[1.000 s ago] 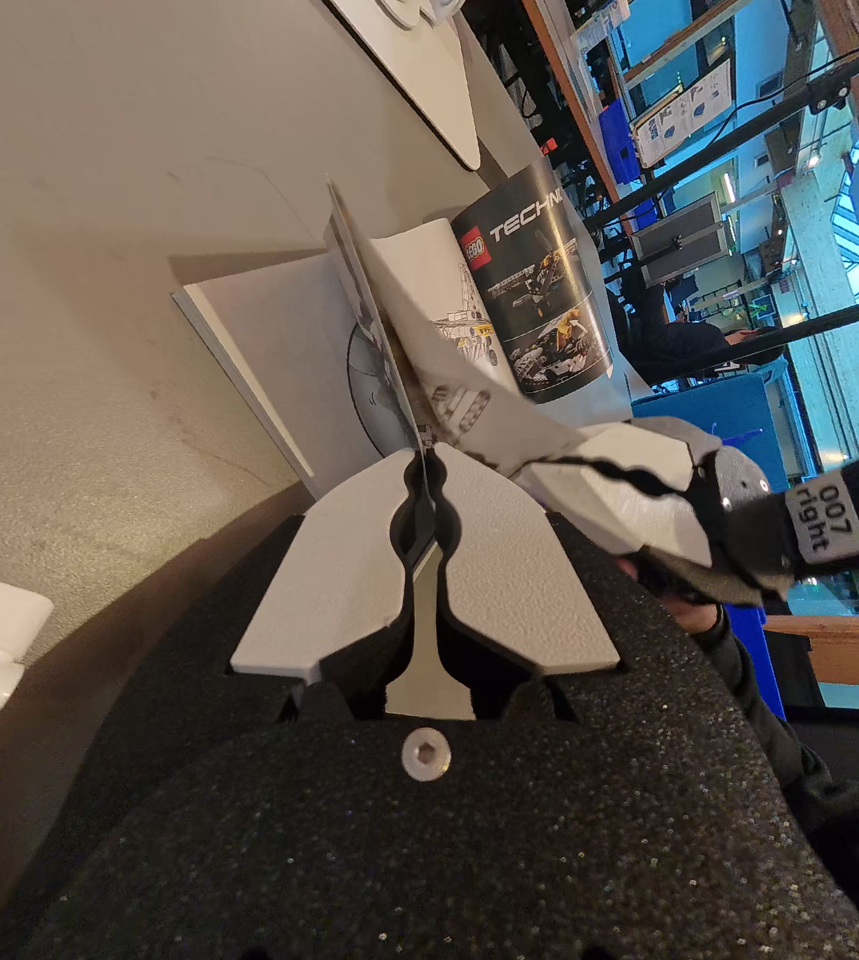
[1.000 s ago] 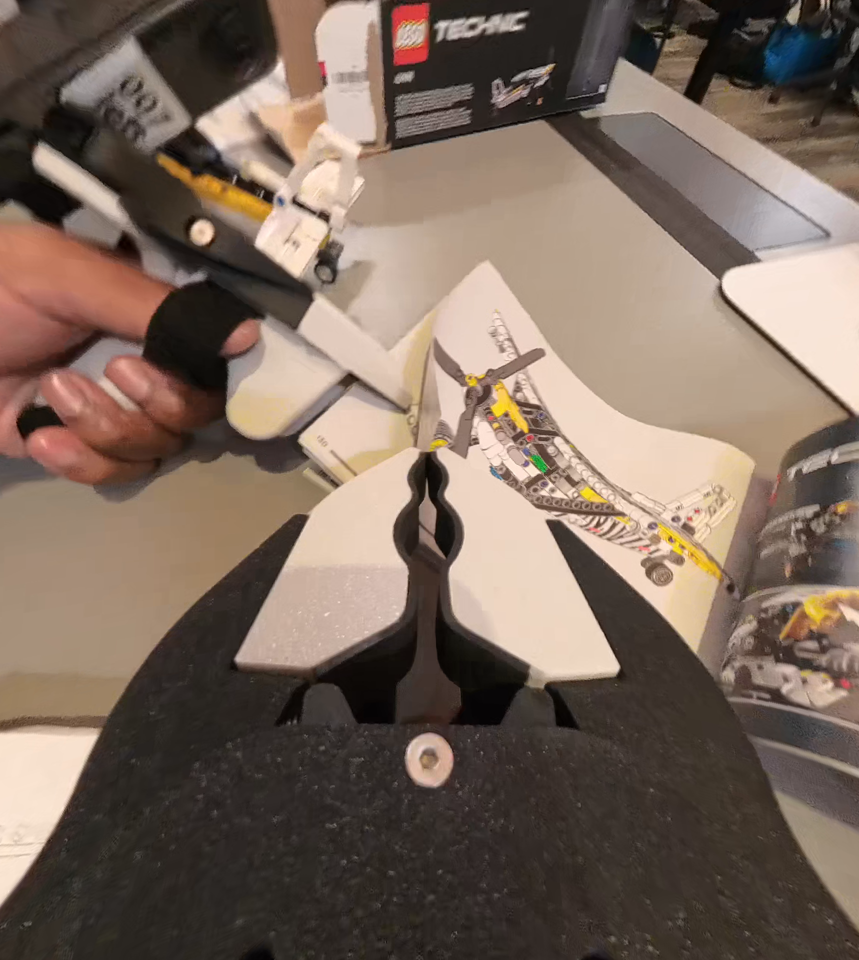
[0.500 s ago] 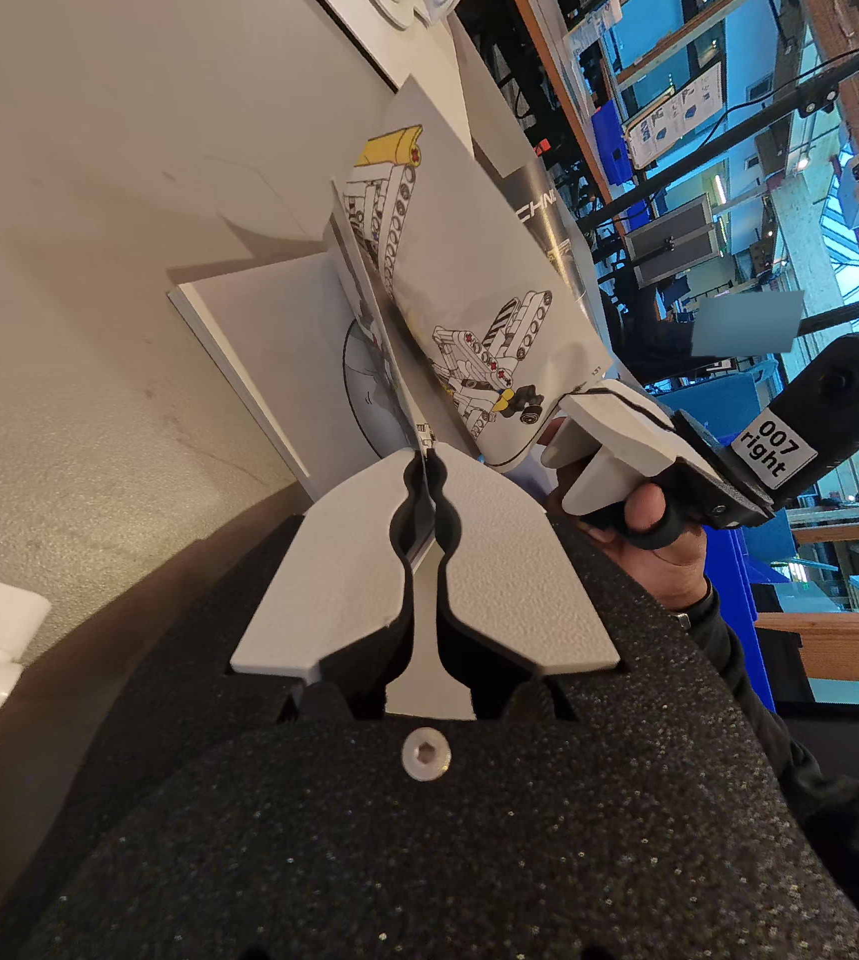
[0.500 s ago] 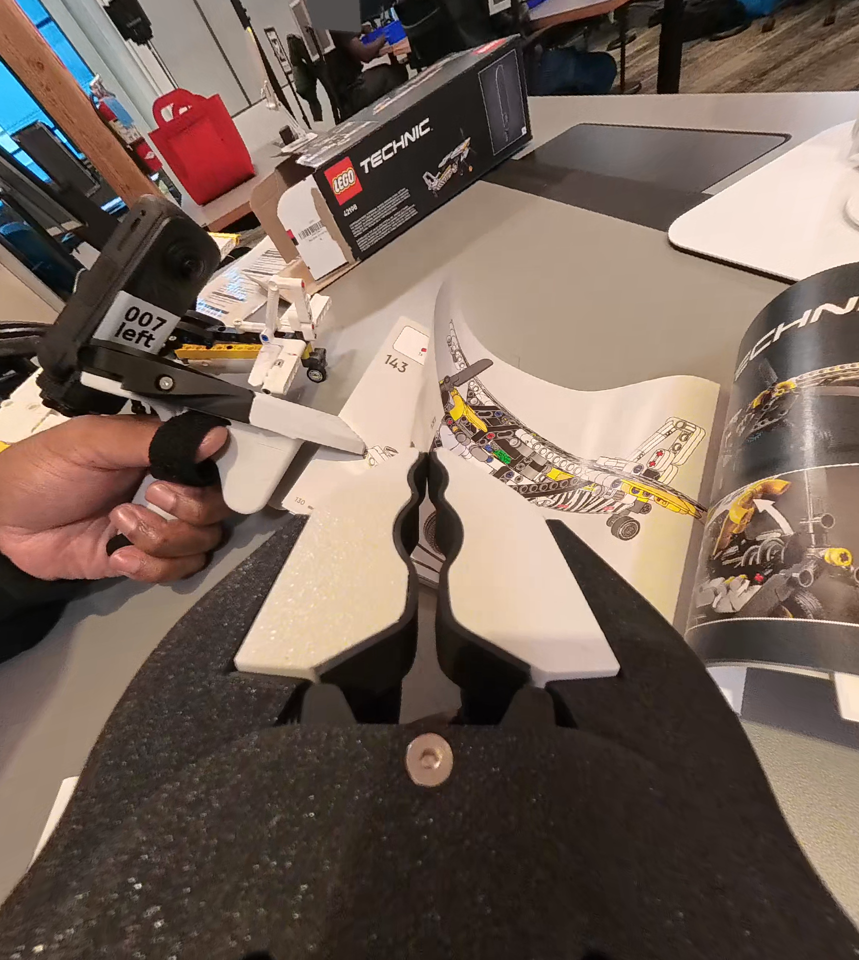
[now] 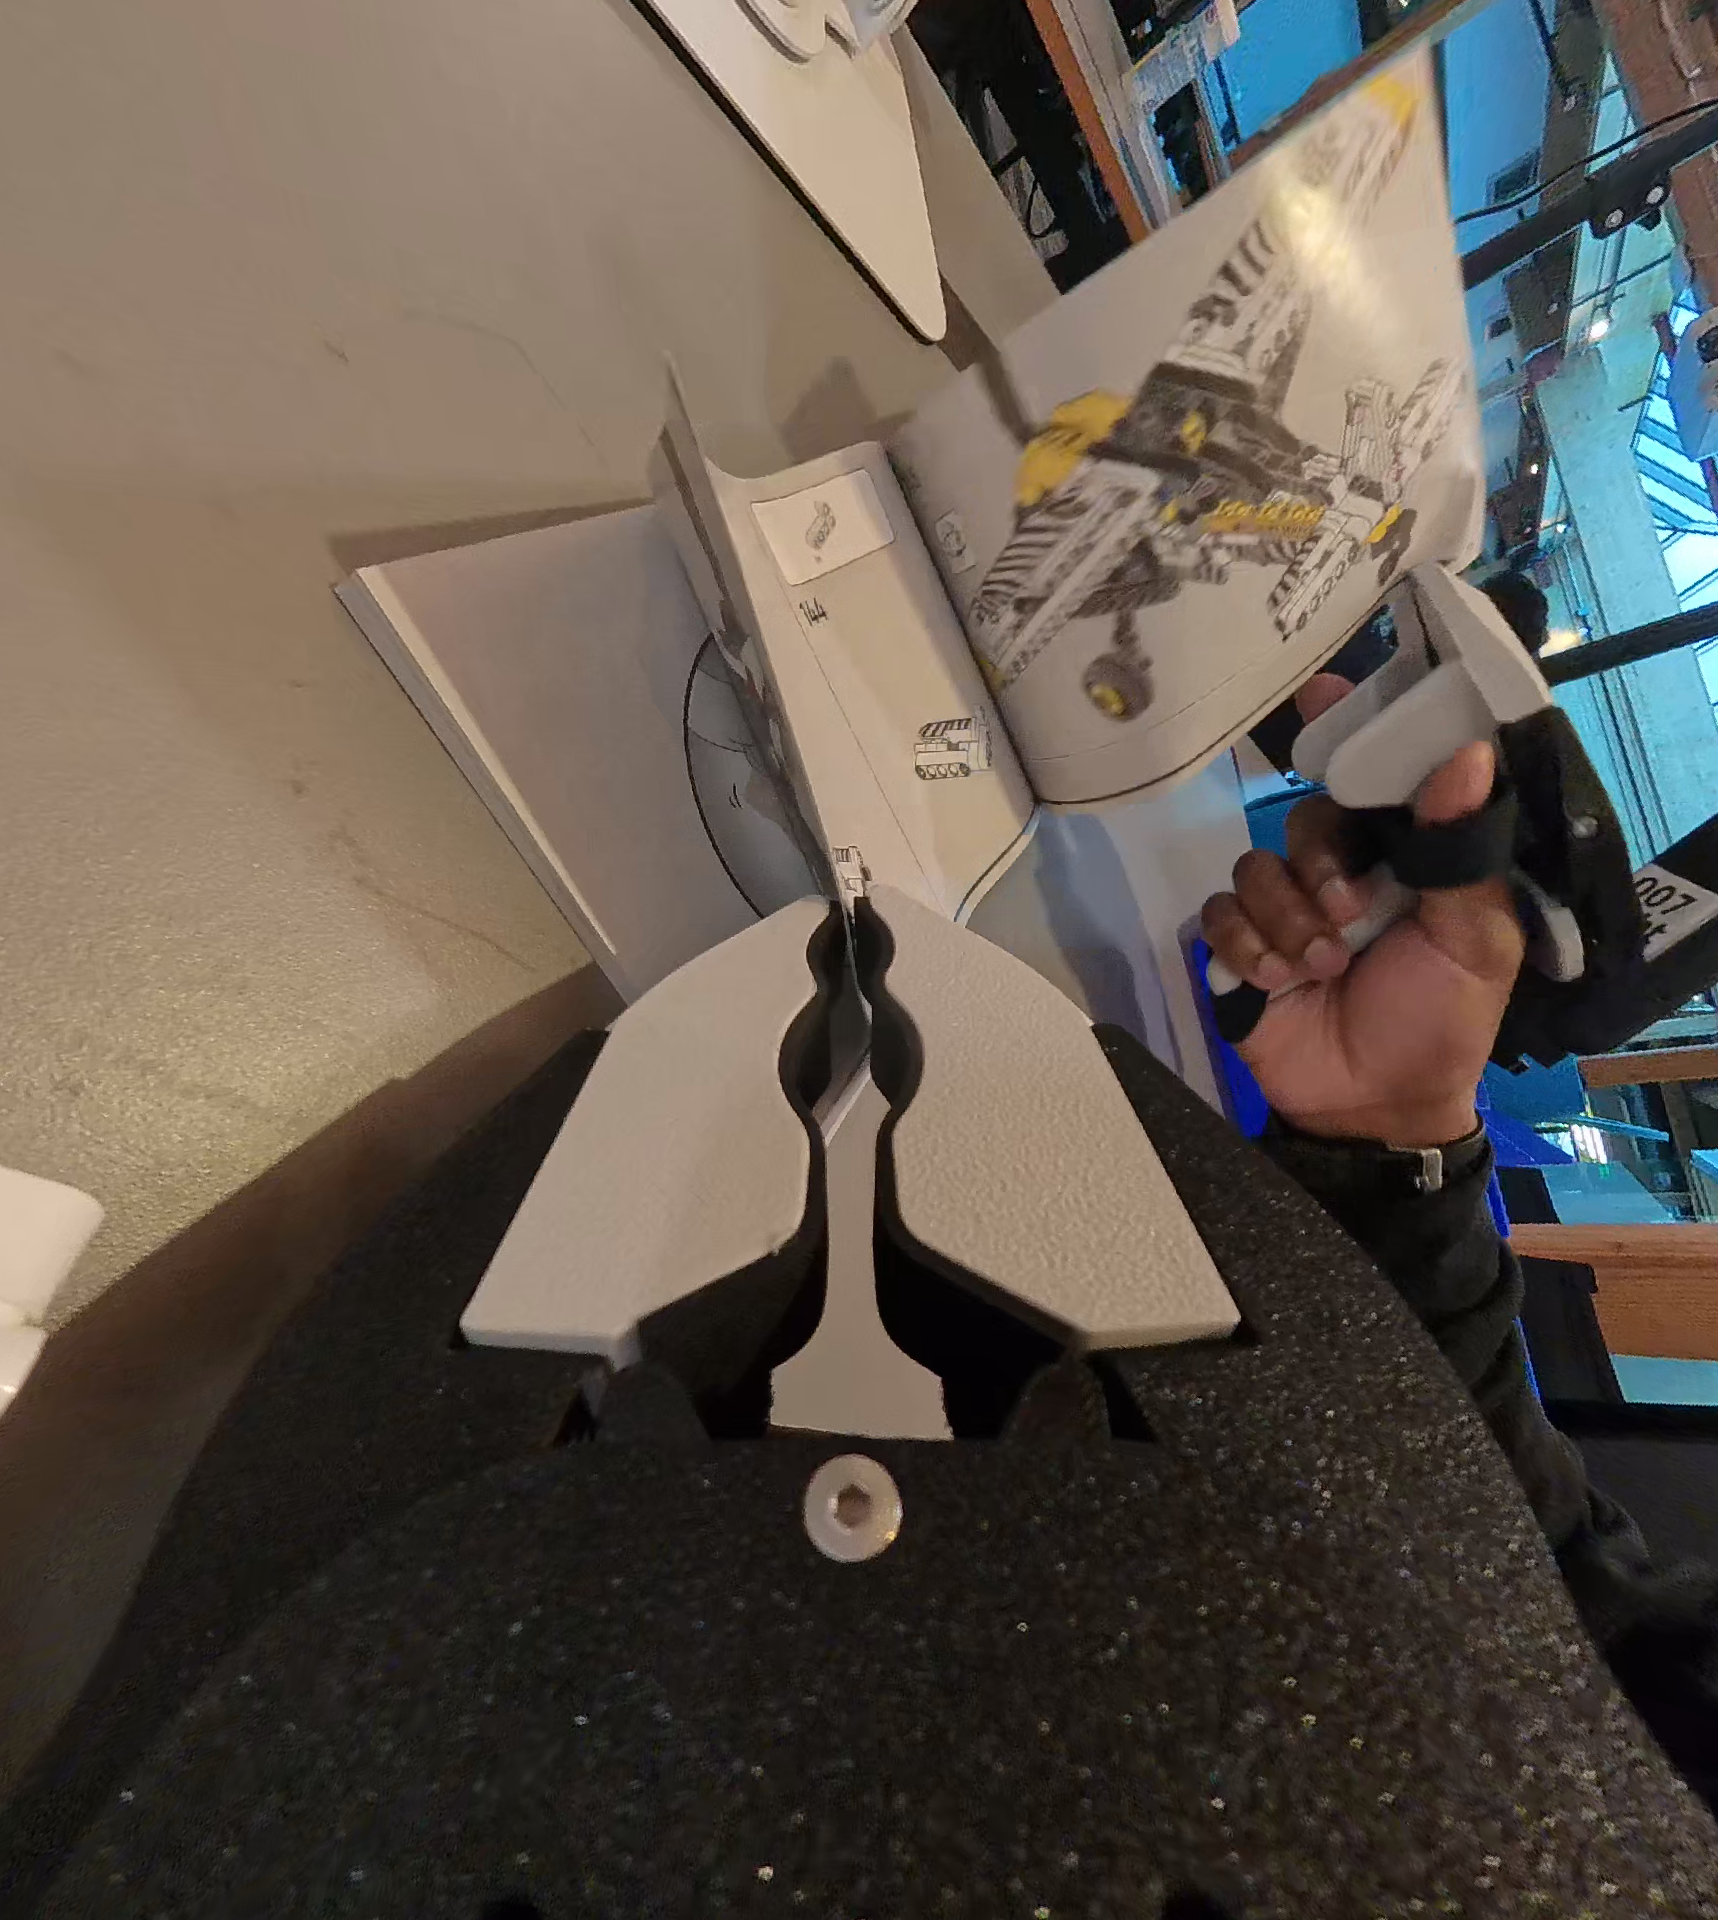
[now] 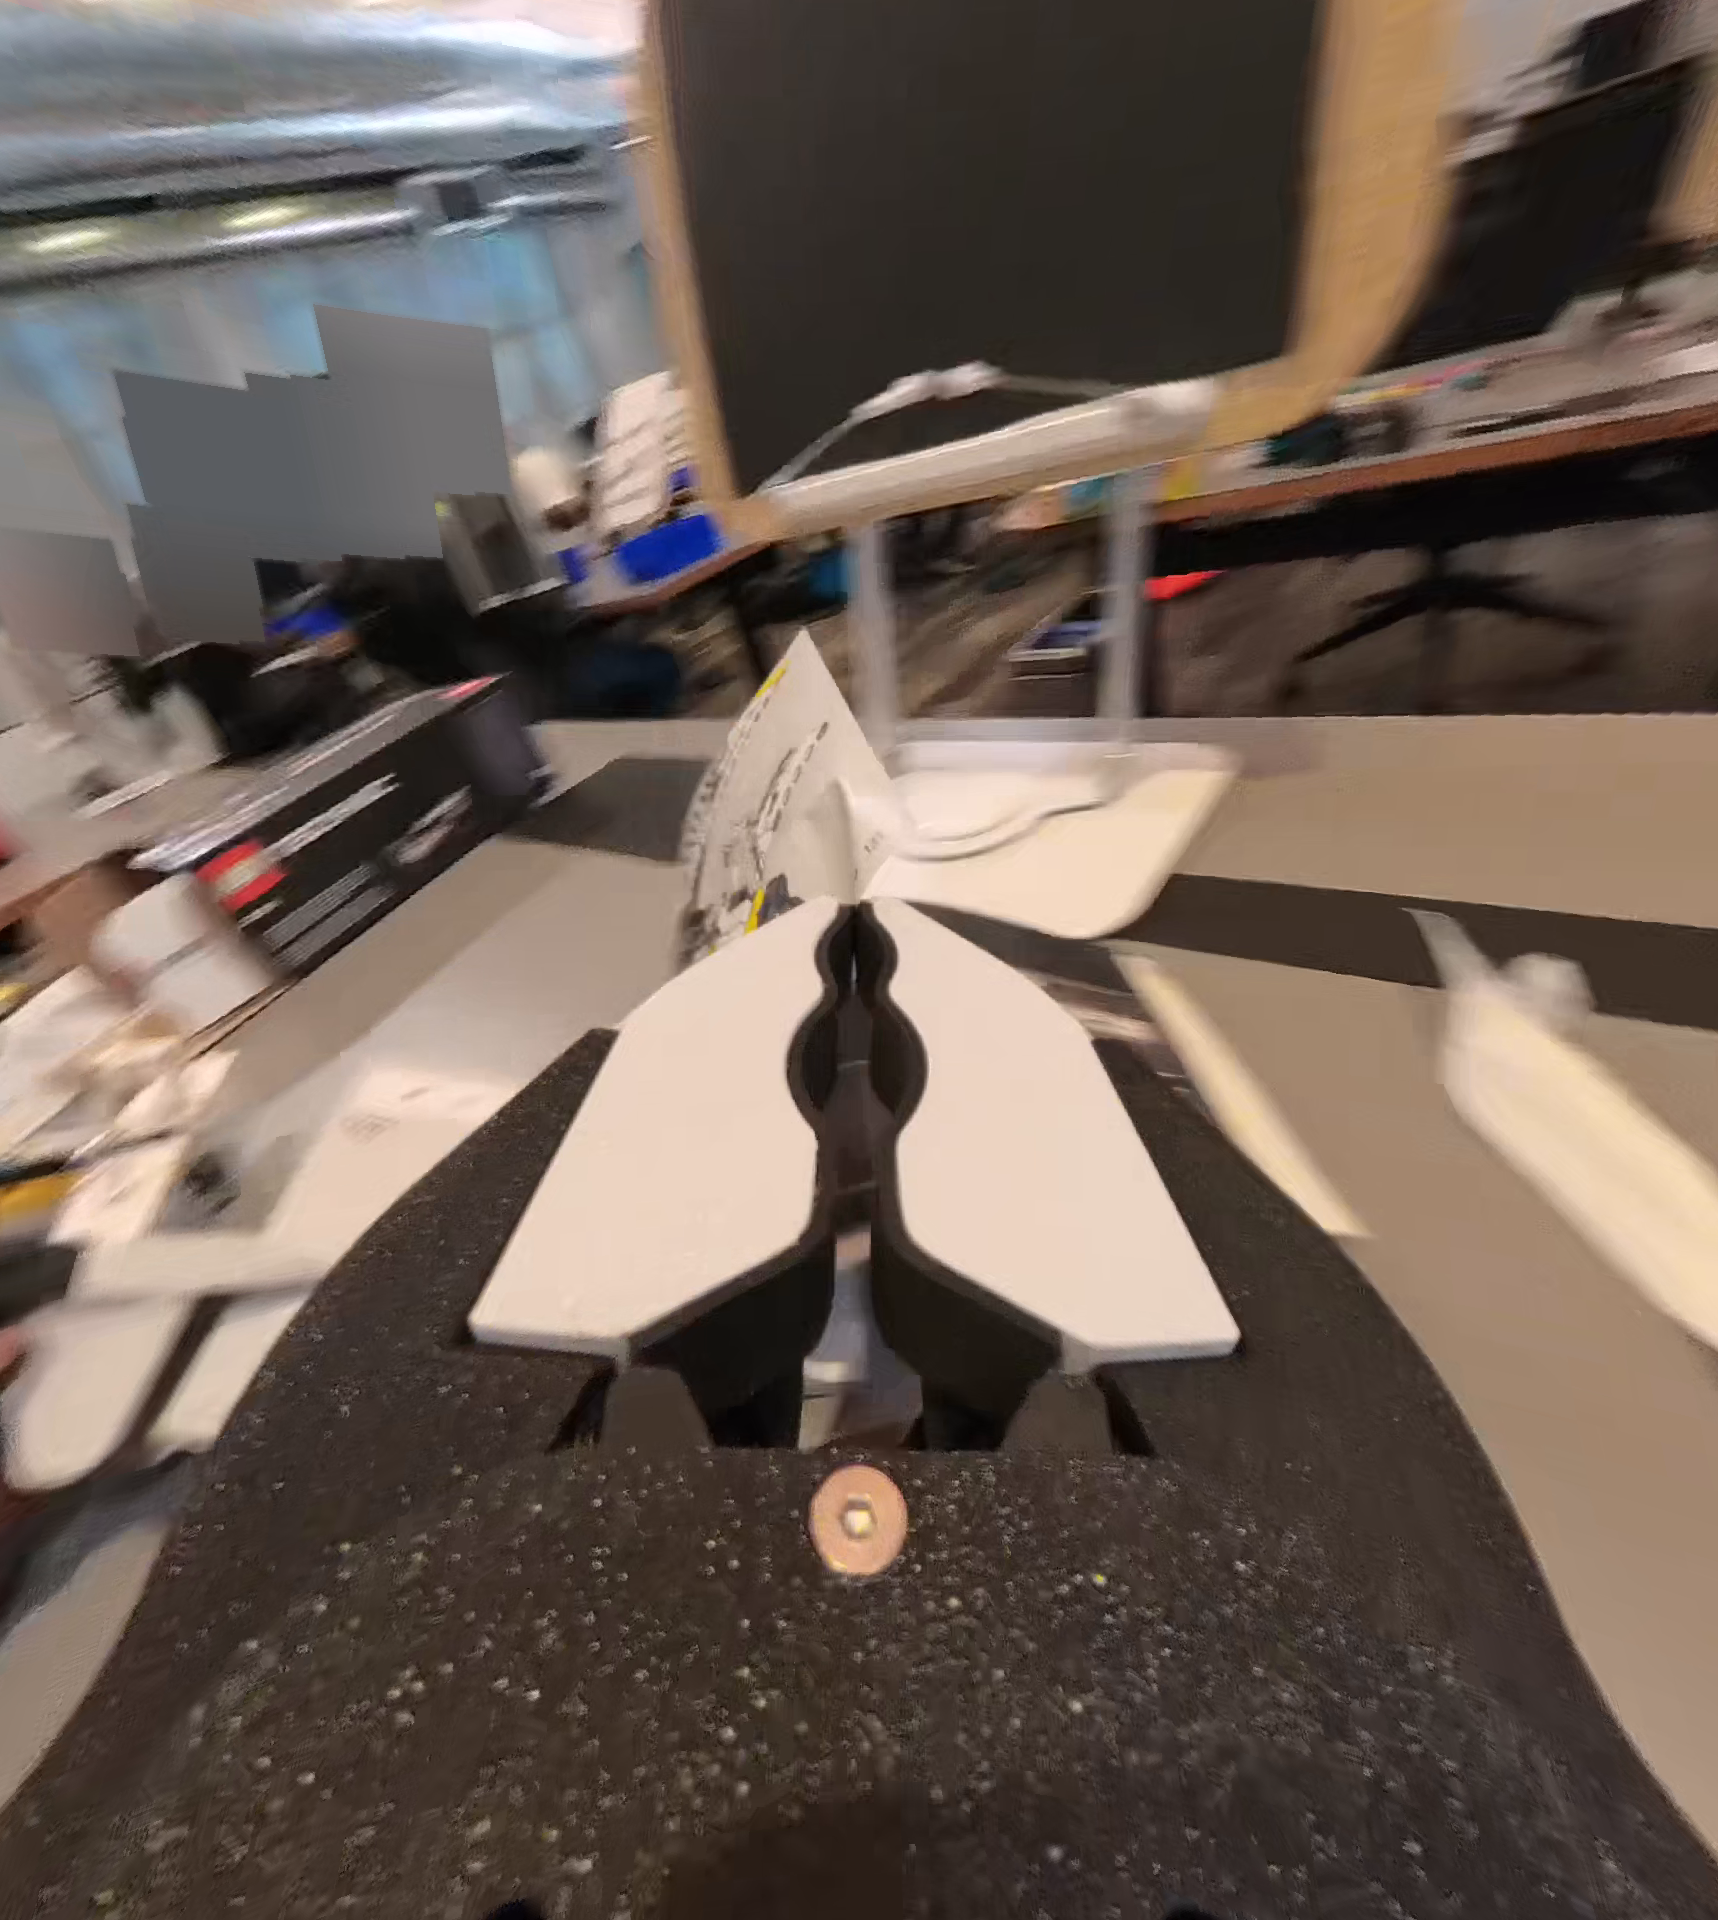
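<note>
Here both grippers (image 5: 850,909) (image 6: 855,912) pinch booklet pages (image 5: 1198,499).

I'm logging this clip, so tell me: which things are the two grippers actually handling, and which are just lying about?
Handled:
- left gripper, jaws shut on a standing page of the open booklet
- right gripper, jaws shut on the lifted page

Lying about:
- black box
- white board
- grey table

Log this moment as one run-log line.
left gripper: shut on booklet's lower pages | right gripper: shut on lifted page | booklet lies on grey table
</note>
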{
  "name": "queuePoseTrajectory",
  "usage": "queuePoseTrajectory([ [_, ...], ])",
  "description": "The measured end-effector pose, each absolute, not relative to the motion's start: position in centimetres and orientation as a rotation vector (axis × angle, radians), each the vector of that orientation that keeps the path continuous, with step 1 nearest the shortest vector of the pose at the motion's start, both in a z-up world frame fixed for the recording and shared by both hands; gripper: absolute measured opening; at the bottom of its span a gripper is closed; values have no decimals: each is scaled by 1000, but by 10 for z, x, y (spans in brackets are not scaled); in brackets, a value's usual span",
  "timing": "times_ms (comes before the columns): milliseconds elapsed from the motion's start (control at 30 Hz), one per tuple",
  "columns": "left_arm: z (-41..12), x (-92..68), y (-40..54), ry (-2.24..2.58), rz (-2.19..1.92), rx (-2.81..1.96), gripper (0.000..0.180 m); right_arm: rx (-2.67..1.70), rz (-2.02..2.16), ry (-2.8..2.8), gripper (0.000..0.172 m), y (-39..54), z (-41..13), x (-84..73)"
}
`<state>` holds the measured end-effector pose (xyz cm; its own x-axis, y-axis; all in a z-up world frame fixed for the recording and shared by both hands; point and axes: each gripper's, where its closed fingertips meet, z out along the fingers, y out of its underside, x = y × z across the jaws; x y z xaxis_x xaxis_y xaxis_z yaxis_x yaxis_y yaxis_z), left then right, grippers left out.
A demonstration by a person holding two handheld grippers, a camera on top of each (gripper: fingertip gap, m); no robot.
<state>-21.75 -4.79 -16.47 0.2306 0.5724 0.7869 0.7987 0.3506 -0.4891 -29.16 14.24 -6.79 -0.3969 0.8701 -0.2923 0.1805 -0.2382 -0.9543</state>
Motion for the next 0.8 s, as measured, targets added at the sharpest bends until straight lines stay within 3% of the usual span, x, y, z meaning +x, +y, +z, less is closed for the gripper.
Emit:
queuePoseTrajectory([
  [100,-164,-217,-47,-1446,-248,-1327,3,-1480,1487,-1405,1,188,-93,-303],
  [200,-164,-217,-47,-1444,-247,-1327,3,-1575,1382,-1410,15,201,-110,-308],
  [367,-164,-217,-48,-1445,-240,-1329,3,-1432,1211,-1355,38,210,-80,-303],
  [500,-164,-217,-48,-1443,-237,-1332,3,-1047,1184,-1450,27,161,-40,-284],
  [633,-164,-216,-47,-1436,-234,-1342,3,-741,1140,-2020,17,67,-103,-261],
  [800,-162,-216,-47,-1432,-218,-1350,4,-874,876,-1982,18,94,-140,-283],
])
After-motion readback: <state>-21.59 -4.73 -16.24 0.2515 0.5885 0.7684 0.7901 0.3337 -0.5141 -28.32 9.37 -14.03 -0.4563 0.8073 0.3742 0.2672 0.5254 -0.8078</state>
